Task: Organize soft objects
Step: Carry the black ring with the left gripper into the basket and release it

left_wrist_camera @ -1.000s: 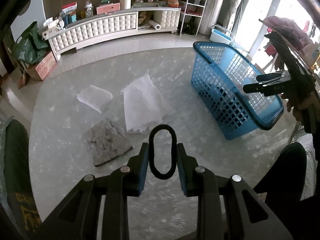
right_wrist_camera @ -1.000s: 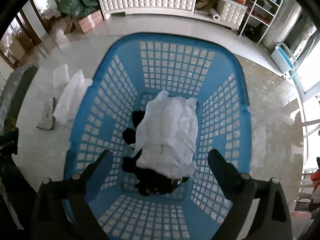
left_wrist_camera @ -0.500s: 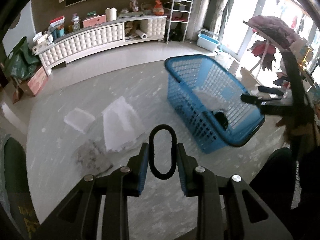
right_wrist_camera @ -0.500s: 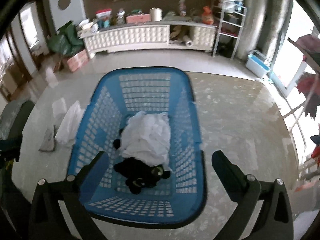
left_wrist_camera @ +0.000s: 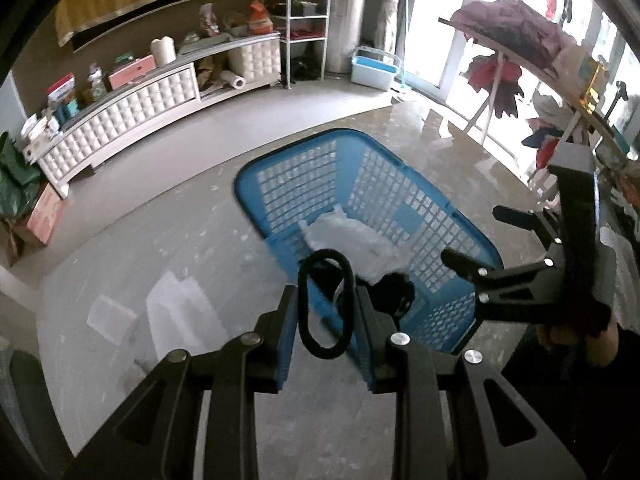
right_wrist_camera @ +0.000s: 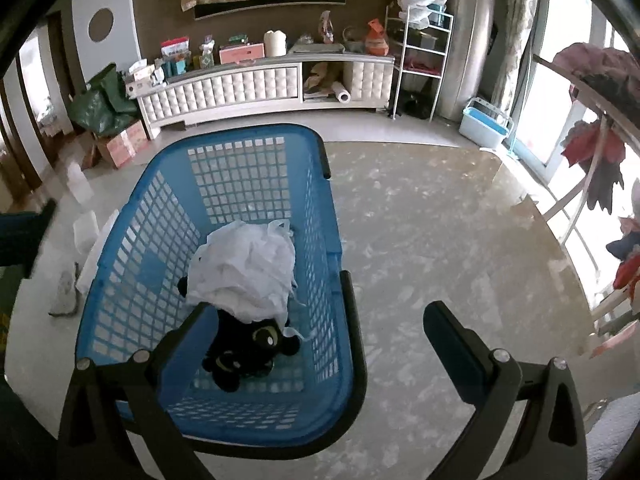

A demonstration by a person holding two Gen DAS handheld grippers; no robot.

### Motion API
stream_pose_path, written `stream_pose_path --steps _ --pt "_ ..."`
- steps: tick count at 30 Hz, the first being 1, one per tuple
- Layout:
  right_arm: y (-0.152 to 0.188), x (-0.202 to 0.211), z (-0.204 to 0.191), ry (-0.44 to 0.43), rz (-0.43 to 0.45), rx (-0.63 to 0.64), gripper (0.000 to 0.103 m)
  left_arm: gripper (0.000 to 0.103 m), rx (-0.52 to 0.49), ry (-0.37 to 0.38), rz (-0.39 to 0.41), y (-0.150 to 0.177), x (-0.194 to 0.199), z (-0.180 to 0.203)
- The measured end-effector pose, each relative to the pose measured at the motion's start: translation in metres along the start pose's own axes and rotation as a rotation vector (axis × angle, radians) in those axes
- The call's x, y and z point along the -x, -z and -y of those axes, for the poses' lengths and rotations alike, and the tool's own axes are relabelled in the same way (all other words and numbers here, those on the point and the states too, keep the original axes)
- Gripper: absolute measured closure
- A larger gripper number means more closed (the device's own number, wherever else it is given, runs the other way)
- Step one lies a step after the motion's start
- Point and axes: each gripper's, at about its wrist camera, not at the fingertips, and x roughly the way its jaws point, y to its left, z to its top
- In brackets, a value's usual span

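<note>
My left gripper [left_wrist_camera: 325, 297] is shut on a black elastic loop [left_wrist_camera: 308, 320] that stands upright between its pads, just short of the near-left corner of the blue plastic basket [left_wrist_camera: 240, 184]. Inside the basket [right_wrist_camera: 240, 130] a crumpled white sheet [right_wrist_camera: 244, 272] lies over a black plush toy [right_wrist_camera: 248, 348]. Both the sheet [left_wrist_camera: 352, 240] and the toy [left_wrist_camera: 394, 292] also show in the left wrist view. My right gripper [right_wrist_camera: 316, 312] is wide open and empty, above the basket's near right rim. It also appears at the right of the left wrist view [left_wrist_camera: 470, 234].
Two white foam sheets [left_wrist_camera: 180, 312] and a grey piece [right_wrist_camera: 66, 292] lie on the floor left of the basket. A long white cabinet [right_wrist_camera: 240, 88] and a wire shelf [right_wrist_camera: 420, 60] line the far wall. A clothes rack [left_wrist_camera: 512, 32] stands at the right by the windows.
My left gripper has swung right with the loop, from over the foam sheets to the basket's corner. My right gripper has drawn back and turned right, off the basket's middle, jaws slightly wider.
</note>
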Motion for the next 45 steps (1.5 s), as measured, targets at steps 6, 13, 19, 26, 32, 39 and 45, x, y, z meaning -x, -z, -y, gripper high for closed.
stream_pose_path --steps 6,13,19,26,32,39,45 --pt "0.003 0.000 0.010 -0.034 0.018 -0.038 0.000 0.078 -0.057 0.012 -0.033 -0.021 -0.029 0.023" --pt "0.009 -0.003 0.011 -0.062 0.018 -0.055 0.000 0.078 -0.116 0.024 -0.084 -0.036 -0.072 0.041" --pt "0.012 -0.009 0.014 -0.073 0.001 -0.055 0.000 0.078 -0.122 0.032 -0.123 -0.044 -0.103 0.043" --pt "0.012 -0.011 0.030 -0.077 -0.005 -0.091 0.000 0.078 -0.144 0.044 -0.161 -0.053 -0.134 0.053" --pt "0.013 -0.012 0.033 -0.084 -0.023 -0.106 0.000 0.078 -0.156 0.032 -0.194 -0.053 -0.149 0.057" --pt "0.012 -0.011 0.031 -0.092 -0.027 -0.106 0.000 0.066 -0.141 0.024 -0.223 -0.052 -0.153 0.054" --pt "0.012 -0.013 0.031 -0.096 -0.035 -0.108 0.000 0.041 -0.143 0.000 -0.211 -0.052 -0.149 0.052"
